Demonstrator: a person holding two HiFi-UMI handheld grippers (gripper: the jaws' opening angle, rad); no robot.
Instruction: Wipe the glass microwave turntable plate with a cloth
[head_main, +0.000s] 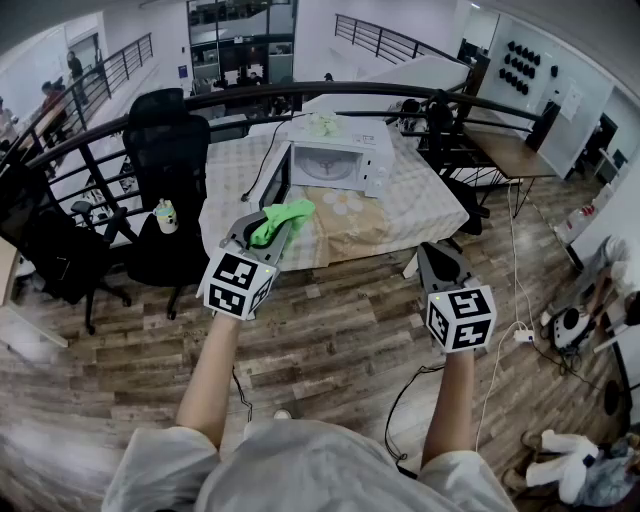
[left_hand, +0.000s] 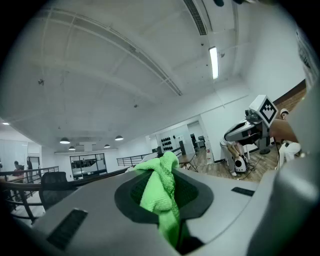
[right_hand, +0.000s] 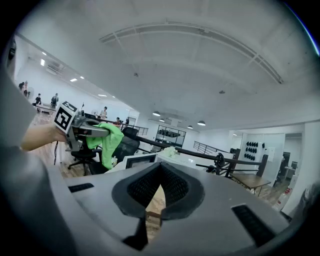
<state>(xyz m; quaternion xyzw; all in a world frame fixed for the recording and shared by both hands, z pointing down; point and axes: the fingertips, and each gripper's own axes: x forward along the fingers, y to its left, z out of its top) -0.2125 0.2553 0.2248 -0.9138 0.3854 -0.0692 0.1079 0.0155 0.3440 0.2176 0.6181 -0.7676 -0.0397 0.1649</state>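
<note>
A white microwave stands on a table with a checked cloth, its door swung open to the left. A pale round shape inside it may be the glass plate; I cannot tell for sure. My left gripper hangs in the air in front of the table, shut on a bright green cloth that drapes from between its jaws. My right gripper is held lower right, off the table's corner, jaws together and holding nothing. The right gripper view also shows the left gripper and the green cloth.
A black office chair stands left of the table, with a small bottle beside it. A pale green bundle lies on top of the microwave. A dark railing curves behind. Cables trail over the wooden floor at the right.
</note>
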